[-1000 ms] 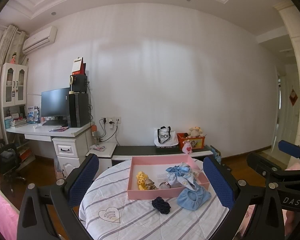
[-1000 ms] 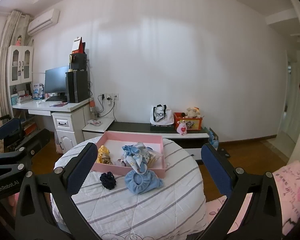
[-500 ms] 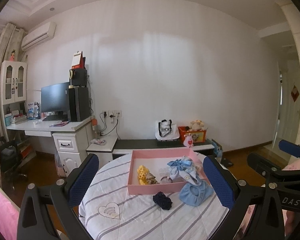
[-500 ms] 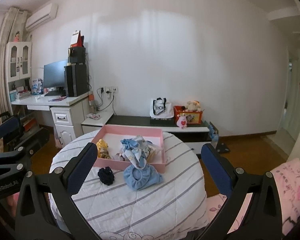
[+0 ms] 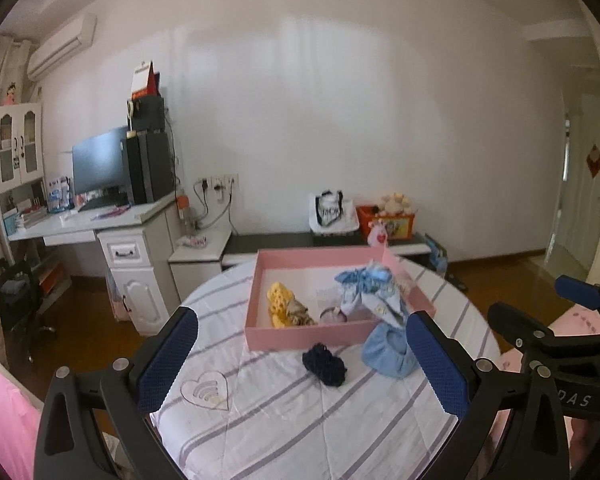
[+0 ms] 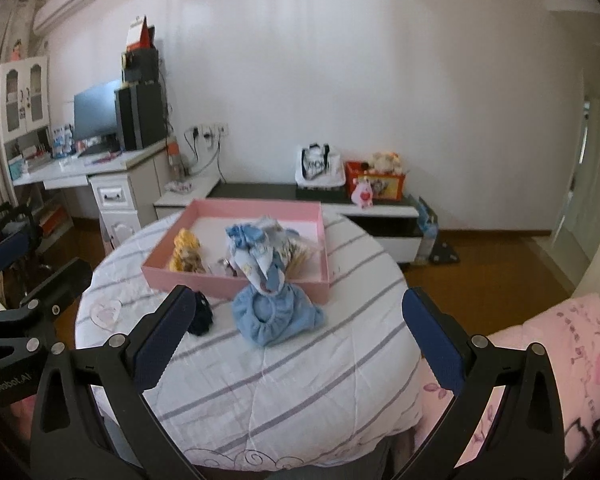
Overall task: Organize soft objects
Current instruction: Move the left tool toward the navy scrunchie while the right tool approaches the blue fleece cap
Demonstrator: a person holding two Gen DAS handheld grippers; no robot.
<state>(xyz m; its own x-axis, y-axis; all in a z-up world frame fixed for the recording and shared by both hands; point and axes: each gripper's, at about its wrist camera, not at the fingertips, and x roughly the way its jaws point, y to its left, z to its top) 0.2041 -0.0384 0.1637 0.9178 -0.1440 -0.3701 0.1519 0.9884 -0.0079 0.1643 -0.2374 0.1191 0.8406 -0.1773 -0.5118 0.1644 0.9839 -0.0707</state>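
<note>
Both tools hanging released, empty. Dark scrunchie (image 5: pixel 325 364) lying dead ahead of left tool (image 5: pixel 300 364); light blue cap (image 6: pixel 276 310) facing right tool (image 6: pixel 300 348), near pink tray (image 6: pixel 236 282).

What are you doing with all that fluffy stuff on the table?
Tidying soft things into the pink tray. A person holds the left gripper and right gripper, both open and empty, above the striped table. The light blue cloth and dark scrunchie lie outside the tray.
</note>
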